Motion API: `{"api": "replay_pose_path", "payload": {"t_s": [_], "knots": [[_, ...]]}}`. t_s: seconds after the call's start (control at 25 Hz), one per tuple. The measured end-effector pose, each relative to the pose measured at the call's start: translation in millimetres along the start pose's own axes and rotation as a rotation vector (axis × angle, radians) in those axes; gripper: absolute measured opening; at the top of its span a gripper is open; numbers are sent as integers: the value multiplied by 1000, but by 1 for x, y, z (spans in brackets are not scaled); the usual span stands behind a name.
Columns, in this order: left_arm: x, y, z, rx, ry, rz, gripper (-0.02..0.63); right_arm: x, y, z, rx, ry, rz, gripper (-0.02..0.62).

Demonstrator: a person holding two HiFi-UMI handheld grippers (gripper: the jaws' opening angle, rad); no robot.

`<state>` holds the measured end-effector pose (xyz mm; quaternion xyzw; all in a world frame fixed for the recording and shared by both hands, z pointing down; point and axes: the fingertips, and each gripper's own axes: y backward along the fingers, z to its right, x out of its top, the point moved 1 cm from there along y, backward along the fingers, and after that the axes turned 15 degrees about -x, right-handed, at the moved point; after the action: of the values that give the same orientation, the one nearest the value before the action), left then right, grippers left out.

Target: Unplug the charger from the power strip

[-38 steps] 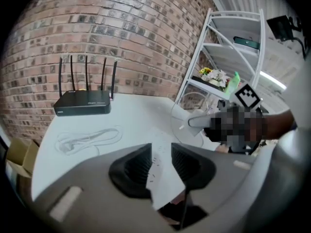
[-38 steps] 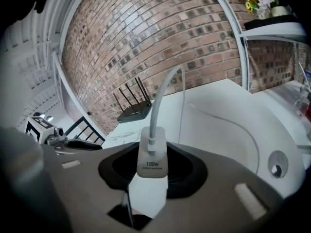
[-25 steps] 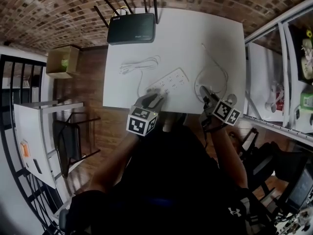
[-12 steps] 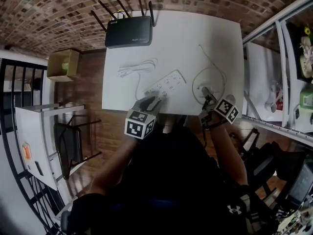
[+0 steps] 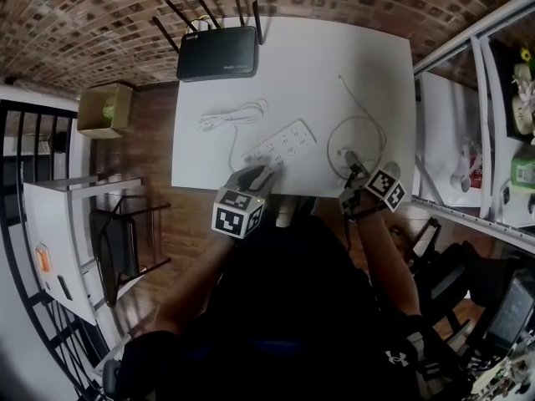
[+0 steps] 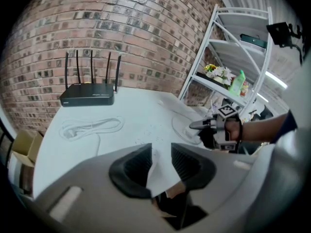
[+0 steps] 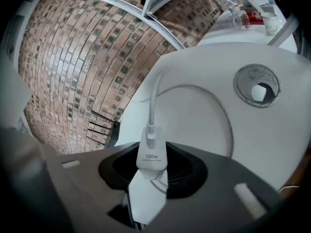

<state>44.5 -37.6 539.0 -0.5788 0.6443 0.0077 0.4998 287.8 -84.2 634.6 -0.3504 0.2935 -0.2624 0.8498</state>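
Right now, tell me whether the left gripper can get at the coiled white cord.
Probably not yet: the left gripper is clamped on the power strip. Bare table otherwise lies between it and the coiled white cord.

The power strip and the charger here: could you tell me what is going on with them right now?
A person works a gripper in each hand. The left gripper clamps the near end of the power strip. The right gripper holds the white charger, already out of the strip and off to its right, its cable looping across the table.
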Motion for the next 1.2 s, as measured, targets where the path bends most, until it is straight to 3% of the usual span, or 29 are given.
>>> {"api": "replay_pose_path", "payload": {"t_s": [0.24,0.36,0.52,0.76,1.2], "knots": [[-3,-1,0,-7,-1,1,125,-1,-1,3,7,-7,-7,143],[-3,1,-1,-10,-5,2,124,2,-1,9,-52,13,5,147],[-7,3,-5,-8,-2,6,124,3,0,20,-155,52,16,208],[-5,8,-7,-13,-9,8,121,5,5,25,-239,119,25,317],[4,15,-8,-70,-17,43,121,18,41,30,-310,80,135,337]]}}
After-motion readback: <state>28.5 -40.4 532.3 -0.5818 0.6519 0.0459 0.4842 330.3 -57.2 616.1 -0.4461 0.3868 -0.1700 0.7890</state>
